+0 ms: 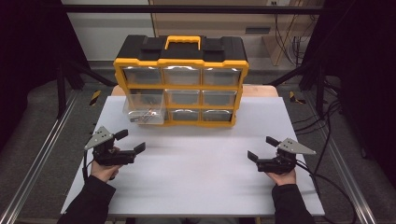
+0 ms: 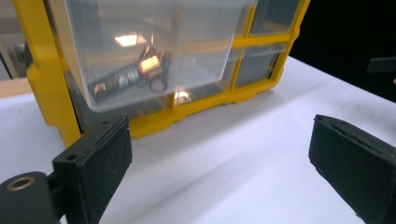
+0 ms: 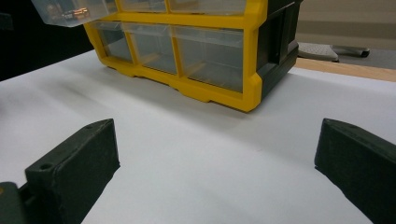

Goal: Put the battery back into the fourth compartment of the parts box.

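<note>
Both forearms enter from the near edge, hands low over the white desk [image 1: 196,186], left tongs [image 1: 133,142] and right tongs [image 1: 261,147] each aimed in at the middle. Yellow organizer [image 1: 181,86] sits at the far edge, its clear drawer [image 1: 144,108] pulled out at middle-left with small metal parts [image 2: 135,74] inside. Both tongs wide open, gripping nothing, clear of the drawer.
</note>
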`<state>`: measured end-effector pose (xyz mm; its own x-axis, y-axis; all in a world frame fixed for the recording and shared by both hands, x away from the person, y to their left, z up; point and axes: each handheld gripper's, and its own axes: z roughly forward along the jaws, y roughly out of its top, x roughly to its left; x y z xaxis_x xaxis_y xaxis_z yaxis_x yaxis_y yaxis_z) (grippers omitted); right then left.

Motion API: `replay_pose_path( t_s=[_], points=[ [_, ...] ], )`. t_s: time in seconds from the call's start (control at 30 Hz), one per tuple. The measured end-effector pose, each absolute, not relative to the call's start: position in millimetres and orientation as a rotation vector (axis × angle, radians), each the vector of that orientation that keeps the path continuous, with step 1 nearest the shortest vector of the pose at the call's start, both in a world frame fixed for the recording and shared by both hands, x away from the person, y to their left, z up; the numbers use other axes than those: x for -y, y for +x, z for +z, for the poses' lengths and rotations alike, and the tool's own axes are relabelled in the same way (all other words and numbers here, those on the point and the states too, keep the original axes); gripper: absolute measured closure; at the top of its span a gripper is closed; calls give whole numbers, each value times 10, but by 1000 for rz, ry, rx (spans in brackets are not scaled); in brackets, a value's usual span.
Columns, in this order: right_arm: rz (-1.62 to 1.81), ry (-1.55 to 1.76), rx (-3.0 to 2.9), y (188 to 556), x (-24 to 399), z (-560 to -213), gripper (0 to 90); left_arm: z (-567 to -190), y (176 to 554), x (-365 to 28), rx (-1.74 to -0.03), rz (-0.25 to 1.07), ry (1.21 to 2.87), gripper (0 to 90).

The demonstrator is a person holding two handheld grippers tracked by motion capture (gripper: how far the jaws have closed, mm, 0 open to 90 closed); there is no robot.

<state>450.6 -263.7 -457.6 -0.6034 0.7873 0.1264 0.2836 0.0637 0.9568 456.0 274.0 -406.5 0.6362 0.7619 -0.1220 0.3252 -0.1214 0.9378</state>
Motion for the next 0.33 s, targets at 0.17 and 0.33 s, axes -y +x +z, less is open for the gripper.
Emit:
replay_pose_path(
  t_s=[0.17, 0.33],
  points=[
    [1570, 1074, -1921, 4500, 2636, -4573, 2, -4191, 4546, -2756, -901, 482, 1742, 51],
    [1567, 1075, -1926, 4501, 2632, -4576, 2, -4252, 4556, -2741, -901, 492, 1766, 51]
  ],
)
